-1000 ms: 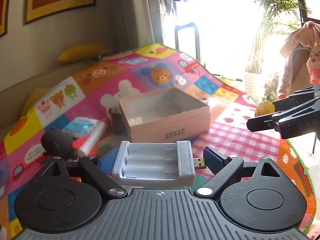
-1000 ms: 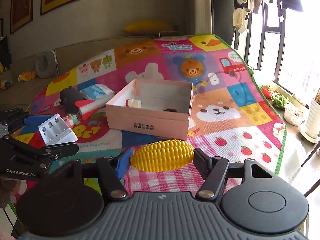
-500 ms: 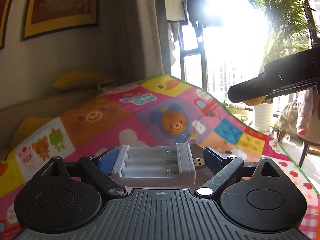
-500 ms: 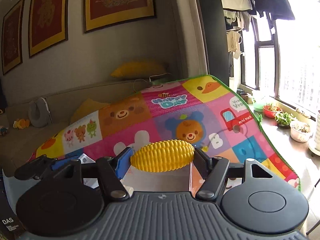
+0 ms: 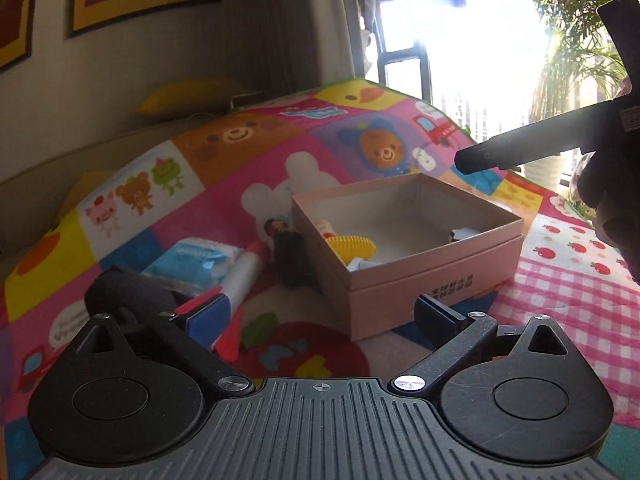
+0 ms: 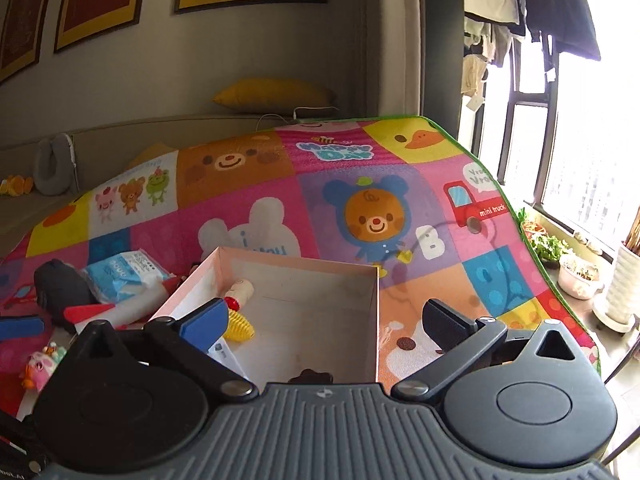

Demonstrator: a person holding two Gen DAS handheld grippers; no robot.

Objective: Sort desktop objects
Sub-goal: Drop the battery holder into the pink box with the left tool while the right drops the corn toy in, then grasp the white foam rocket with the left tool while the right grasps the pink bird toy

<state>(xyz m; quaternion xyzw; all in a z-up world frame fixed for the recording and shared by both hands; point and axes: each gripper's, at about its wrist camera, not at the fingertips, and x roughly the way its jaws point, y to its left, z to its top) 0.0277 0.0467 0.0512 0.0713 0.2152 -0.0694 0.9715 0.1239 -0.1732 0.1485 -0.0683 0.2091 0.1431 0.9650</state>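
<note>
Cartoon-patterned, the bright play mat covers the table, with framed pictures on the grey wall behind and a glaring window to the right. Seen from the left wrist, the left hand-held gripper points slightly downward at the near corner of an open pink cardboard box; its jaws have just been opening and now stand wide with nothing between them. Inside the box a yellow toy corn cob lies against the left wall. Left of the box rest a red-and-white toy rocket, a blue tissue pack and a black mouse. The right hand-held gripper's dark finger reaches in from the right, above the box's far corner.

From the right wrist, the right hand-held gripper hangs over the box, tilted slightly down; its jaws have just been opening and are spread wide, empty. The corn cob lies on the box floor near the blue left pad, beside a small white bottle. A small pink toy figure lies on the mat at the far left.
</note>
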